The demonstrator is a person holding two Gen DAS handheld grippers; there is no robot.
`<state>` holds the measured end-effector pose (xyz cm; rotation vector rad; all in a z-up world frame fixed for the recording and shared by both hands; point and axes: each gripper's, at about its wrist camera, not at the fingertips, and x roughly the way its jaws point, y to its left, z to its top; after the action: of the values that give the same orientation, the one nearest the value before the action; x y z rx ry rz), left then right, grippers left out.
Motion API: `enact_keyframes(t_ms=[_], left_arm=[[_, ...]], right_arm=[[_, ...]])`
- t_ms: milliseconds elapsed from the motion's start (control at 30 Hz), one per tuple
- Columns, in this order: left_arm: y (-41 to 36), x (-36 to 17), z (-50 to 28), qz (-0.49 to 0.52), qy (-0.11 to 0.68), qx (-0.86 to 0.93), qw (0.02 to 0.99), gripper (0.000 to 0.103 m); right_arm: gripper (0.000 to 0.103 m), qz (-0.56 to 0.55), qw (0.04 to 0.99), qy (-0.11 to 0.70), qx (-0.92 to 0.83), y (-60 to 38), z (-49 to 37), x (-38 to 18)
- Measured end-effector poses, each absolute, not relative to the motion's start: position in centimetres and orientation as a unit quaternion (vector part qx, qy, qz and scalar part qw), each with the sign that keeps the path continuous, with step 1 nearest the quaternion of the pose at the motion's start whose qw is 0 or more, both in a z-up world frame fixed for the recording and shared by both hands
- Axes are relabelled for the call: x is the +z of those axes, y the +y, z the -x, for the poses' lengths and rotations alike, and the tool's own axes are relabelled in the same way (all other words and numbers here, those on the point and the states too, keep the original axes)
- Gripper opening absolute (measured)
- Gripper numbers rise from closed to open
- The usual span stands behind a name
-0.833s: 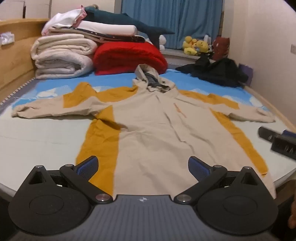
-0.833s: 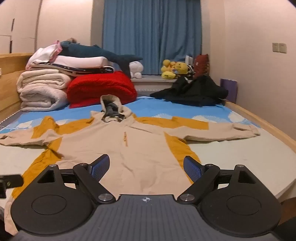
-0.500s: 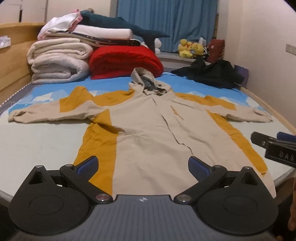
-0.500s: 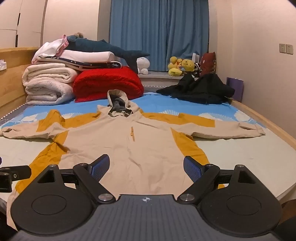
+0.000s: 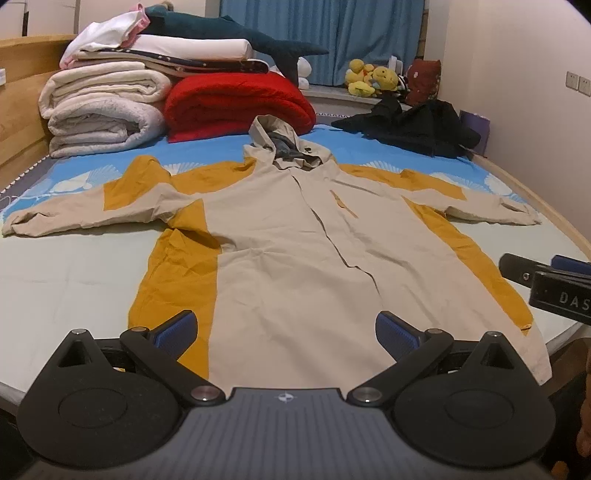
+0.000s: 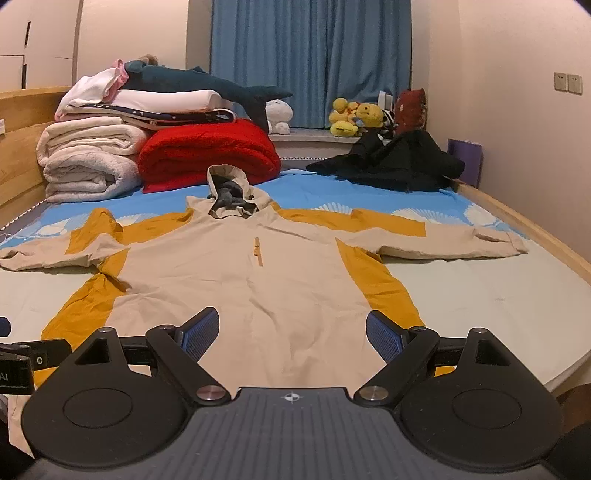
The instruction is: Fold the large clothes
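A beige hooded jacket [image 5: 295, 251] with mustard-yellow side panels lies spread flat on the bed, front up, hood toward the far end and both sleeves stretched out sideways. It shows the same way in the right wrist view as the jacket [image 6: 243, 280]. My left gripper [image 5: 286, 328] hovers open over the jacket's hem, nothing between its blue pads. My right gripper [image 6: 291, 334] also stands open above the hem, empty. The right gripper's body [image 5: 554, 284] shows at the right edge of the left wrist view, beside the jacket's right hem corner.
Folded white blankets [image 5: 103, 110] and a red blanket [image 5: 236, 103] are stacked at the bed's far left, with a plush shark [image 5: 236, 31] on top. A black garment [image 5: 413, 127] lies at the far right. A wooden bed rail [image 6: 535, 229] and wall bound the right side.
Both grippers have tilted up a little, so the jacket sits lower in each view. The right gripper reaches further into the left wrist view. The jacket itself has not moved.
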<state>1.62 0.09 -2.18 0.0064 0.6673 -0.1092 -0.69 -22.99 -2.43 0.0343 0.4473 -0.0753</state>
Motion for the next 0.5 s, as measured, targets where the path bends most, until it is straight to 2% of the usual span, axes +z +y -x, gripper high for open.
enact_keyframes(t_ms=[500], left_arm=[[-0.36,-2.00,-1.55,-0.004,0.326,-0.080,0.942,0.100]], right_arm=[[0.088,-0.015,0.974,0.224,-0.025,-23.19,0.71,-2.29]])
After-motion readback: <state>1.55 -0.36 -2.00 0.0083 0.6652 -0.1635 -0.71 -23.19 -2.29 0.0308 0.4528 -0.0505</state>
